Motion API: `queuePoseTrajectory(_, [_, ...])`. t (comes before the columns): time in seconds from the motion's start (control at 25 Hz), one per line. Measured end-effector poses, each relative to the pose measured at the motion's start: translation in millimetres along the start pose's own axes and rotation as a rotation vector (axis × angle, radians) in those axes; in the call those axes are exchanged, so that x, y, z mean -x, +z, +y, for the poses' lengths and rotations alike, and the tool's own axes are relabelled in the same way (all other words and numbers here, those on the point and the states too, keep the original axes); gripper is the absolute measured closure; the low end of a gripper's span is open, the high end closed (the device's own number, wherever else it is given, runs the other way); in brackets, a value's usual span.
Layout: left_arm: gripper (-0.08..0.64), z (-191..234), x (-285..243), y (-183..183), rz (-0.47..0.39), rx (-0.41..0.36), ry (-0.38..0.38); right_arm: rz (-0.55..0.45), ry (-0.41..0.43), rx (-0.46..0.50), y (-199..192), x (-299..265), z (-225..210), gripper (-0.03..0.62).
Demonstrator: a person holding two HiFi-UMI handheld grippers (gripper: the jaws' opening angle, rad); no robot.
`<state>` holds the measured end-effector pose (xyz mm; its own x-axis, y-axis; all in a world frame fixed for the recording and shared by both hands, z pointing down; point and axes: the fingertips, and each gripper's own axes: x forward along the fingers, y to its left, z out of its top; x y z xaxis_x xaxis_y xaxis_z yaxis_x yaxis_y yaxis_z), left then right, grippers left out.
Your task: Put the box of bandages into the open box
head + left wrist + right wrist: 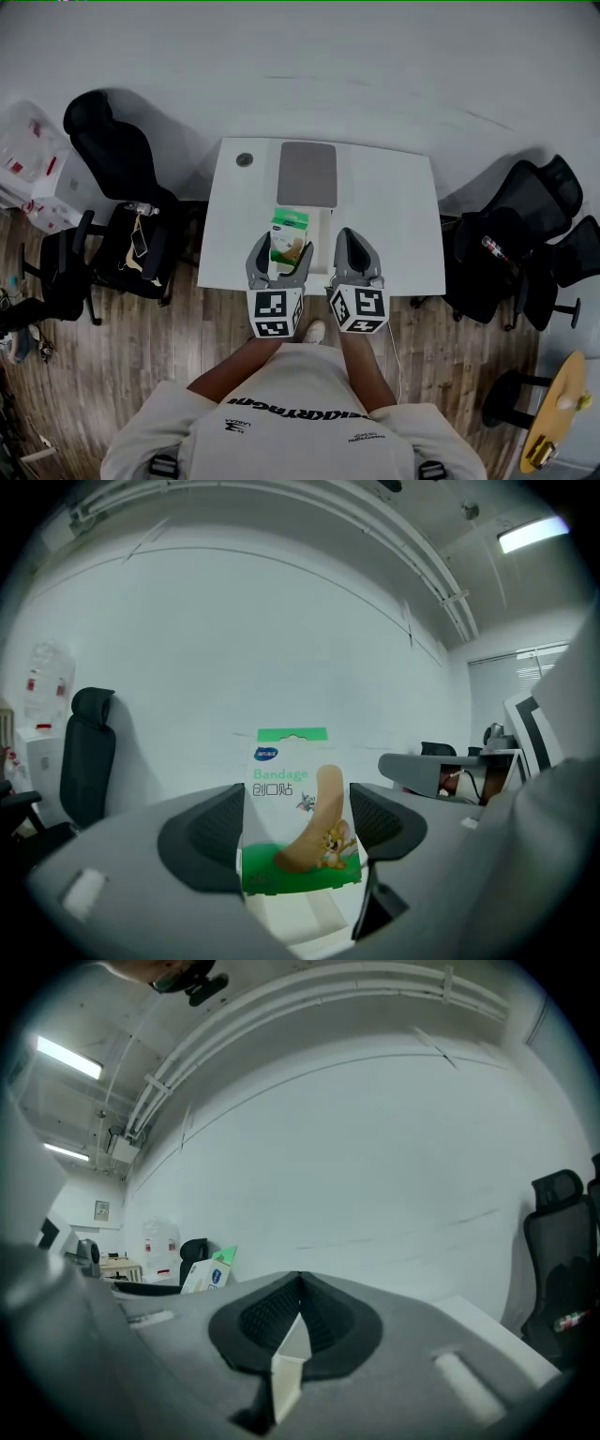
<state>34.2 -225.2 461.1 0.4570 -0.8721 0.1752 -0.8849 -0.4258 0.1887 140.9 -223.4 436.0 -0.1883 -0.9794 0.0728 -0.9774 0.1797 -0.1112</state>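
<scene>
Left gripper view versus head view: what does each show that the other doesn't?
Only the left gripper view shows the printed front of the green-and-white cardboard bandage box, with its cartoon plaster, and a ceiling light strip. Only the head view shows the grey rectangular mat on the white table, and the right tool at the edge of the white open cardboard box. Both show the left tool gripping the bandage box upright over that open box.
</scene>
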Motion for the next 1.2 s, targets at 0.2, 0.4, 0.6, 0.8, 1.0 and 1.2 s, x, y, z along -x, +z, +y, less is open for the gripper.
queuePoseTrajectory(0.2, [0.201, -2, -23, -15, 0.037, 0.021, 0.029, 0.016, 0.018, -0.013, -8, -15, -16, 0.594])
queuePoseTrajectory(0.4, [0.201, 2, -44, -30, 0.073, 0.036, 0.065, 0.039, 0.034, -0.016, -17, -23, -26, 0.594])
queuePoseTrajectory(0.6, [0.201, 1, -60, -46, 0.106, 0.032, 0.093, 0.056, 0.041, -0.014, -25, -23, -37, 0.594])
queuePoseTrajectory(0.8, [0.201, -1, -76, -59, 0.144, 0.026, 0.11, 0.08, 0.043, -0.022, -32, -25, -50, 0.594])
queuePoseTrajectory(1.0, [0.201, -1, -86, -70, 0.173, 0.01, 0.117, 0.087, 0.028, -0.008, -35, -26, -58, 0.594])
queuePoseTrajectory(1.2, [0.201, 1, -96, -86, 0.213, -0.007, 0.127, 0.095, 0.026, -0.019, -40, -29, -61, 0.594])
